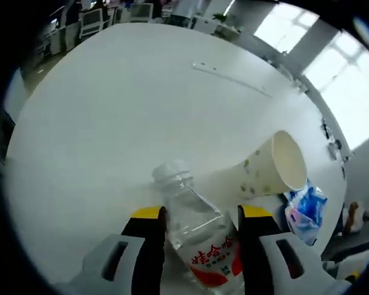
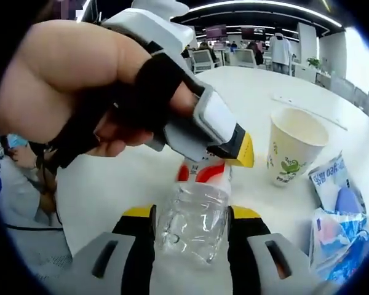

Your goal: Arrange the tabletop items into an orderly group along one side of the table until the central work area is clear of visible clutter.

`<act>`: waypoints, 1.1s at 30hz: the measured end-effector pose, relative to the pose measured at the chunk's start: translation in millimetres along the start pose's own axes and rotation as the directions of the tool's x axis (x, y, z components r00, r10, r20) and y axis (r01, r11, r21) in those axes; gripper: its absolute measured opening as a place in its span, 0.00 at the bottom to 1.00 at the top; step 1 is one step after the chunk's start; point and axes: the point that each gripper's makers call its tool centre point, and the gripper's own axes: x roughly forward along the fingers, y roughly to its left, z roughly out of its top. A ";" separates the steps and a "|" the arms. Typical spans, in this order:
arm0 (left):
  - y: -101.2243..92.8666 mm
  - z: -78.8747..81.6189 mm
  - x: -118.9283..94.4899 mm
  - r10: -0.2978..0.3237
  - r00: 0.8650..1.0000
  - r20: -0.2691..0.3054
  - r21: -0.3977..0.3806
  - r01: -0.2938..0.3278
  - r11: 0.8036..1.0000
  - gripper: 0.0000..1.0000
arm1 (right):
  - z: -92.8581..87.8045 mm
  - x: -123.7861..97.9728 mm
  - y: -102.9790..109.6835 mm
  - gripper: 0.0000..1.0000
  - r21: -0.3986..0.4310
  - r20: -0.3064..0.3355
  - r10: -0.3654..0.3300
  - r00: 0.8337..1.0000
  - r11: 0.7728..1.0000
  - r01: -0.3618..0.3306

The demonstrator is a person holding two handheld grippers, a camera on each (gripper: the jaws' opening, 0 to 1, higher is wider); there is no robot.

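We count one clear plastic bottle [image 1: 200, 236], one paper cup [image 1: 267, 169] and a small group of blue and white packets [image 1: 304, 212] on the white table [image 1: 111, 110]; in the right gripper view the packets [image 2: 338, 209] look like two or three, but we cannot tell the exact number.

The bottle lies with its long axis along the jaws of the left gripper [image 1: 200, 236]; its open neck points away from this gripper, toward the middle of the table, and its red label is near the camera; both yellow-tipped jaws press on its sides, so this gripper is clenched on the bottle.

In the right gripper view the same bottle [image 2: 194, 218] sits between the jaws of the right gripper [image 2: 190, 236], its clear end toward us and the red label farther; the jaws seem to touch it, but we cannot tell if they really grasp it; a hand [image 2: 80, 92] holds the left gripper above it.

The cup [image 2: 292, 147] stands upright just beside the packets, near the bottle.
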 end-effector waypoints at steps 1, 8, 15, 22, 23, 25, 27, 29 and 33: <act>0.2 0.1 0.1 0.001 1.000 0.000 -0.005 -0.001 1.000 0.43 | 0.0 0.1 0.0 0.43 0.001 0.001 0.000 1.000 1.000 0.000; 0.3 2.5 -6.8 0.021 0.998 0.058 -0.024 -0.020 1.000 0.39 | -0.4 -1.1 1.4 0.42 -0.029 0.001 0.014 1.000 0.999 -0.014; -2.3 10.2 -25.4 0.058 0.986 0.156 0.045 -0.066 0.997 0.36 | 3.3 -2.9 9.2 0.42 -0.051 0.032 0.002 0.999 0.999 -0.001; -0.7 12.8 -48.1 0.080 0.965 0.250 0.076 -0.101 0.992 0.35 | 8.2 -9.4 19.8 0.41 -0.109 0.080 -0.022 0.997 0.994 0.031; -1.1 13.7 -51.2 0.081 0.962 0.259 0.079 -0.104 0.991 0.35 | 10.8 -12.0 21.4 0.41 -0.118 0.096 -0.029 0.995 0.992 0.040; -4.8 18.9 -59.5 0.071 0.953 0.295 0.095 -0.103 0.990 0.35 | 16.5 -15.9 21.4 0.41 -0.131 0.130 -0.045 0.991 0.989 0.062; -8.6 24.4 -67.0 0.065 0.944 0.322 0.117 -0.107 0.987 0.35 | 21.8 -19.3 20.9 0.41 -0.153 0.154 -0.058 0.986 0.985 0.082; -12.0 30.8 -75.2 0.063 0.932 0.357 0.137 -0.119 0.983 0.35 | 27.8 -20.9 21.0 0.40 -0.161 0.173 -0.064 0.983 0.983 0.092; -23.2 43.7 -95.4 0.060 0.902 0.427 0.195 -0.157 0.968 0.36 | 44.9 -26.4 21.4 0.40 -0.164 0.221 -0.079 0.972 0.979 0.117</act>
